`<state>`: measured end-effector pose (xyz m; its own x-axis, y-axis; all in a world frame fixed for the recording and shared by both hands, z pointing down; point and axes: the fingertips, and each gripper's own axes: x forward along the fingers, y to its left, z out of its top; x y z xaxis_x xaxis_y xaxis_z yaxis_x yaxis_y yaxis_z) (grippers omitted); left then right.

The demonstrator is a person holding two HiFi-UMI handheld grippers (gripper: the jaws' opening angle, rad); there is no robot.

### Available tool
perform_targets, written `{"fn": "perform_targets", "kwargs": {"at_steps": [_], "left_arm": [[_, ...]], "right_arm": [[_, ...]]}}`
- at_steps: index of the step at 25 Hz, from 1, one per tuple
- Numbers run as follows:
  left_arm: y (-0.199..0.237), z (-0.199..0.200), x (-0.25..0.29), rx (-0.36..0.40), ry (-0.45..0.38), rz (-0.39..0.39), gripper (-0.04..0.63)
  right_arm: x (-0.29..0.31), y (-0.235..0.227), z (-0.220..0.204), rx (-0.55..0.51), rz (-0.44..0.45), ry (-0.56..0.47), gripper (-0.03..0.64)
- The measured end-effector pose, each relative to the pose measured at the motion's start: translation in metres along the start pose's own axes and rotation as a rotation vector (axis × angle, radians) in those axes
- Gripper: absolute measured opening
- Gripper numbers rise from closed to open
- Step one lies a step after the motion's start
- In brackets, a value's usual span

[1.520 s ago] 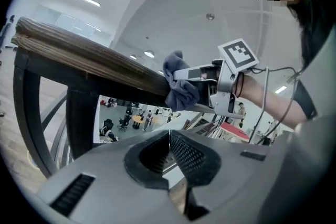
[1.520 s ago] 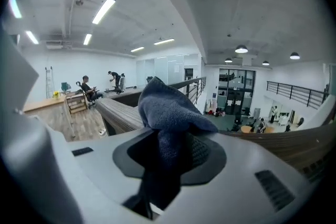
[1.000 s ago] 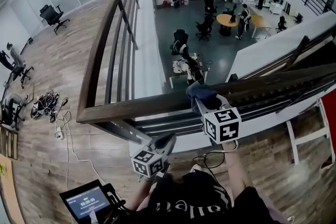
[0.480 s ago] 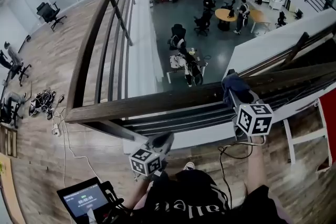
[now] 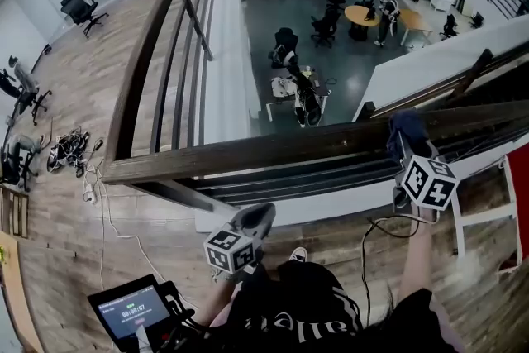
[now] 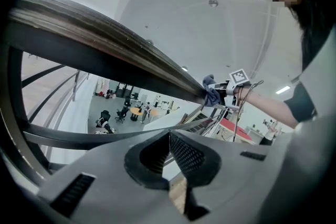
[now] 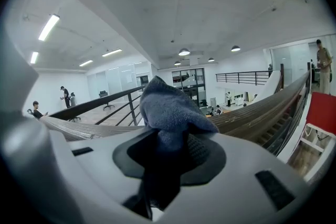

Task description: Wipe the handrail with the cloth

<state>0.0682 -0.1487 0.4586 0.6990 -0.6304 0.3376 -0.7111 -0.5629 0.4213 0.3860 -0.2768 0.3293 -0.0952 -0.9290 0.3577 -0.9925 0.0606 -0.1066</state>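
A dark wooden handrail (image 5: 273,148) runs across the head view from left to right above a drop to the lower floor. My right gripper (image 5: 407,146) is shut on a blue cloth (image 5: 407,128) and presses it onto the rail's top at the right. From the right gripper view the cloth (image 7: 167,110) bulges out between the jaws, with the rail (image 7: 252,113) right behind it. My left gripper (image 5: 258,217) hangs below the rail near my body, shut with nothing in it. In the left gripper view the rail (image 6: 105,50) passes overhead and the cloth (image 6: 211,93) shows far along it.
Horizontal rail bars (image 5: 289,182) lie under the handrail. A second railing (image 5: 157,45) runs off along the left. A tablet (image 5: 132,312) sits at the lower left, cables (image 5: 74,157) lie on the wooden floor, and a red-topped stand (image 5: 517,178) is at the right.
My right gripper has slid the cloth along the handrail to the right, from about the middle to the right part. The left gripper has stayed almost where it was.
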Motion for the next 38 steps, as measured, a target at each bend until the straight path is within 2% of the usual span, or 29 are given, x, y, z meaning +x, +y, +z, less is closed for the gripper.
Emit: {"fn": "perform_targets", "kwargs": {"at_steps": [3, 7, 11, 19, 25, 32, 38], "left_arm": [[0.002, -0.004, -0.002, 0.002, -0.001, 0.0, 0.0], [0.008, -0.01, -0.01, 0.002, 0.0, 0.003, 0.0], [0.019, -0.02, -0.02, -0.002, -0.006, 0.011, 0.0], [0.06, -0.032, -0.073, -0.01, -0.019, 0.03, 0.0], [0.127, -0.034, -0.163, -0.034, -0.021, 0.053, 0.0], [0.189, -0.055, -0.207, -0.057, -0.011, 0.078, 0.0], [0.215, -0.064, -0.231, -0.093, -0.021, 0.101, 0.0]], "right_arm": [[-0.007, 0.011, -0.011, -0.002, 0.014, 0.005, 0.109], [-0.015, 0.049, -0.038, 0.042, 0.1, 0.037, 0.109], [-0.018, 0.096, -0.081, 0.013, 0.171, 0.094, 0.109], [-0.011, 0.242, -0.155, -0.061, 0.344, 0.221, 0.109], [0.002, 0.398, -0.189, -0.123, 0.437, 0.291, 0.109], [0.039, 0.513, -0.237, -0.18, 0.518, 0.349, 0.109], [0.073, 0.558, -0.268, -0.204, 0.517, 0.401, 0.109]]}}
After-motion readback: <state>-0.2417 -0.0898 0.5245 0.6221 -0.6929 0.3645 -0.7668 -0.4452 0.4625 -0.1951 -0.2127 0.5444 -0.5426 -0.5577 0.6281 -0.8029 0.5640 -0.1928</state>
